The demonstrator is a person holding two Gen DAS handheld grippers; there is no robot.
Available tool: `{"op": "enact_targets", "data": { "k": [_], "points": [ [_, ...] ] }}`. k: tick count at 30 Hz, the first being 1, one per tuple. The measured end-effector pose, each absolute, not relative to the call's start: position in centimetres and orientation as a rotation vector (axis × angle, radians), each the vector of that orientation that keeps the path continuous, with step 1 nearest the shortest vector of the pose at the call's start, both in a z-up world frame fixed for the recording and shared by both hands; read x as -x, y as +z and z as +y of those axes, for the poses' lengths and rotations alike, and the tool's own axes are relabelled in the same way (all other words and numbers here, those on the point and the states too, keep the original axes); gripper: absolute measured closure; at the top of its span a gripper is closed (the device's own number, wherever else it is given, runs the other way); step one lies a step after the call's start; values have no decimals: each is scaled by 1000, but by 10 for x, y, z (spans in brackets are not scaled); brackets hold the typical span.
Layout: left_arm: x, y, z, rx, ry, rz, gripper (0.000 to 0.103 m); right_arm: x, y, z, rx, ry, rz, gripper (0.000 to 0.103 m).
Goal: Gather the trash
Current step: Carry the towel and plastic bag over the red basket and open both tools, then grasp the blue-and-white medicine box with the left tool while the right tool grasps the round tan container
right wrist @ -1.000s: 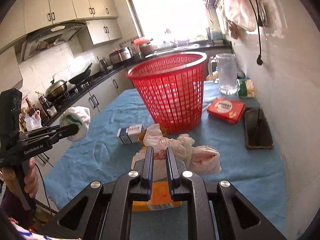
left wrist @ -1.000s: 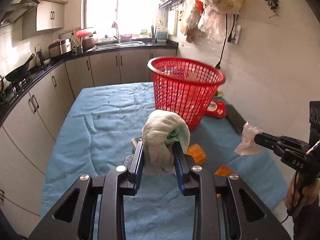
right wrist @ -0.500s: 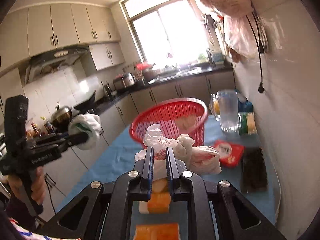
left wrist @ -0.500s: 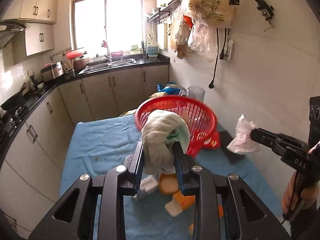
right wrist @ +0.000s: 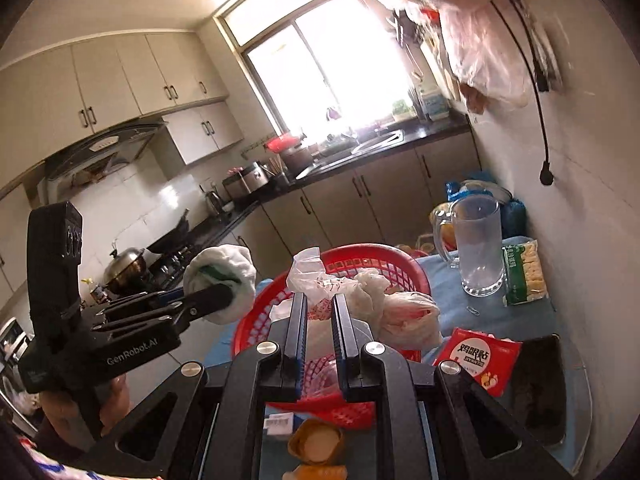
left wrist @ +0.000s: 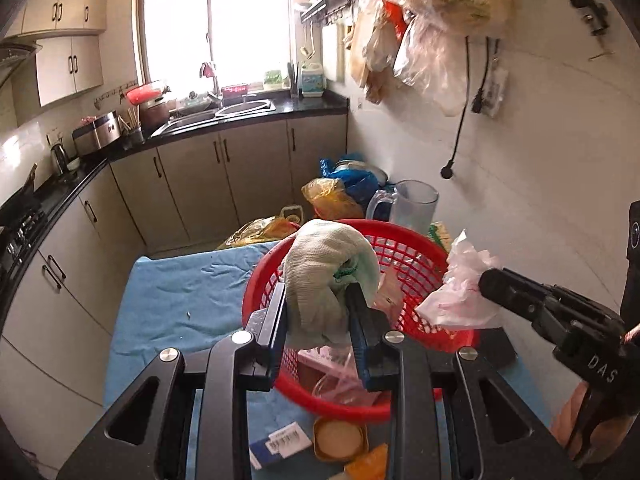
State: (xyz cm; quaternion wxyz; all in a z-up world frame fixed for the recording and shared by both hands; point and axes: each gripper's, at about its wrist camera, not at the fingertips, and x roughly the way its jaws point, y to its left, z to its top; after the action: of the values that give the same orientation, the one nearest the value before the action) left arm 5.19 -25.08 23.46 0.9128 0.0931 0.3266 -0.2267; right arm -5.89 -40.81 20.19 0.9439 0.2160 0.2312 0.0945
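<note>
The left hand-held gripper (left wrist: 320, 312) has its jaws narrowed onto a balled white cloth (left wrist: 326, 276) with a green patch, held over the near rim of the red mesh basket (left wrist: 416, 256). The right hand-held gripper (right wrist: 318, 320) stands nearly closed, pinching crumpled white plastic wrappers (right wrist: 360, 296) above the same basket; red print on them is too creased to read. Both gripper bodies hide much of the basket's contents and the blue-covered bench (left wrist: 180, 292) below. At the bottom edge a small barcoded box (left wrist: 280, 442) and an orange tub (left wrist: 340, 438) are partly cut off. The left gripper's side reads "GenRobot.AI"; the right's shows "DAS". Beyond the basket lie a red packet (right wrist: 478, 360) with Chinese characters and a glass mug (right wrist: 478, 246).
</note>
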Motion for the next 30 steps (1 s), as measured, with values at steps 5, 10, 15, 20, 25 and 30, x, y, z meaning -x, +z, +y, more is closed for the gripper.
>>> {"op": "enact_targets", "data": {
  "k": [5,10,15,20,25,30],
  "points": [
    [-65,228,-251,-189,-455,676,71,33,188,-410,-443,189,503,90],
    [-61,233,-237,-156,-460,640,46,25,180,-412,-457,203,504,78],
    [-40,245,-210,-105,-465,592,36,32,184,-410,-466,192,474,33],
    [-16,247,-172,-65,-431,588,34,56,195,-402,-442,198,461,31],
    [10,237,-121,-11,-378,591,28,92,200,-395,-397,189,444,23],
    [28,208,-81,-13,-305,617,27,130,190,-390,-376,182,470,20]
  ]
}}
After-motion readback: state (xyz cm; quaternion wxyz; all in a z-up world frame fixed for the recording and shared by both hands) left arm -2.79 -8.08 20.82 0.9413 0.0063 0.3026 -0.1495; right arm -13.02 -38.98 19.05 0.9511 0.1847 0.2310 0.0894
